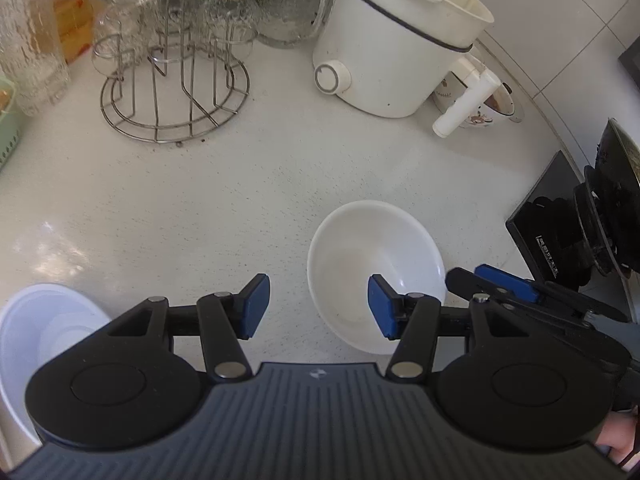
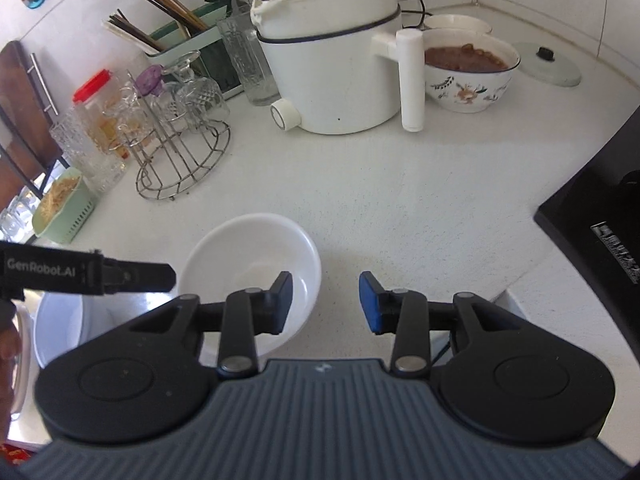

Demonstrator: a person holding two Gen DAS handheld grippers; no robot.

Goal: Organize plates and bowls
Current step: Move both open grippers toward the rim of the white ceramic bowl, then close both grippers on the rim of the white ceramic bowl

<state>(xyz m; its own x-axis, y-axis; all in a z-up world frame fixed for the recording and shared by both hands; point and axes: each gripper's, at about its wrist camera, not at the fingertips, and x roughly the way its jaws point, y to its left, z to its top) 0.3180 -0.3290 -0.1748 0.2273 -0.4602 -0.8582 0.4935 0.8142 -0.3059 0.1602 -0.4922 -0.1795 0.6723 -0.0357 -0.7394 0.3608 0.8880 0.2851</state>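
A plain white bowl stands empty on the white counter; it also shows in the right wrist view. My left gripper is open, its right finger over the bowl's near rim, its left finger over bare counter. My right gripper is open, its left finger over the bowl's right rim. A stack of white bowls or plates sits at the lower left, also in the right wrist view. Both grippers hold nothing.
A white electric pot stands at the back, with a flowered bowl of brown food and a lid to its right. A wire glass rack stands back left. A black cooktop lies right. A green basket sits left.
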